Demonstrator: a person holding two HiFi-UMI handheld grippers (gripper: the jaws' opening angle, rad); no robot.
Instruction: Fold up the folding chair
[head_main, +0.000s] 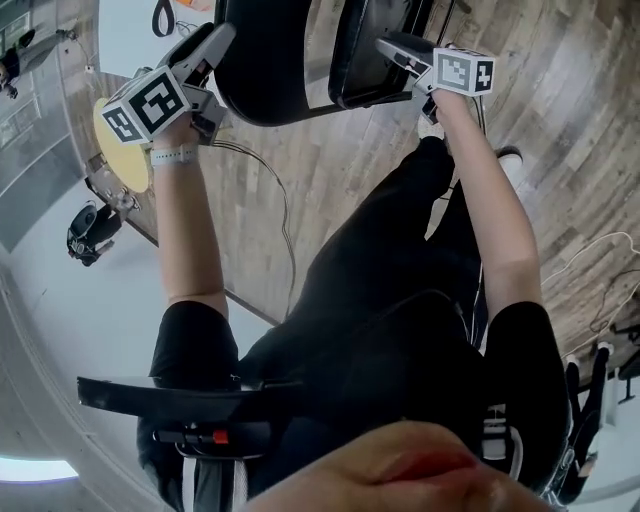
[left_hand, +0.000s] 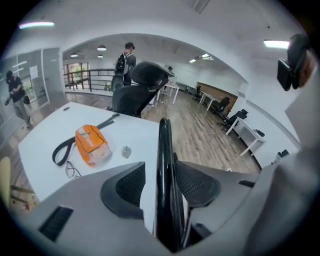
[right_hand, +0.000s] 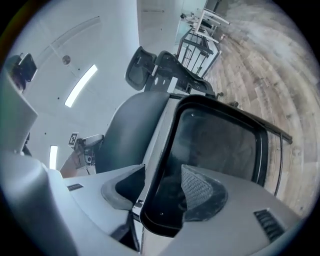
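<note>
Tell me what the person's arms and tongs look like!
The left tongs and right tongs are grey plastic with dark, bumpy pads. Each carries a white cube with black square markings. The person wears short black sleeves and a pale wristband on the left.

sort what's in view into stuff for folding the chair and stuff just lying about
job: chair, left gripper, right gripper
lying about: orange bag, glasses, table
</note>
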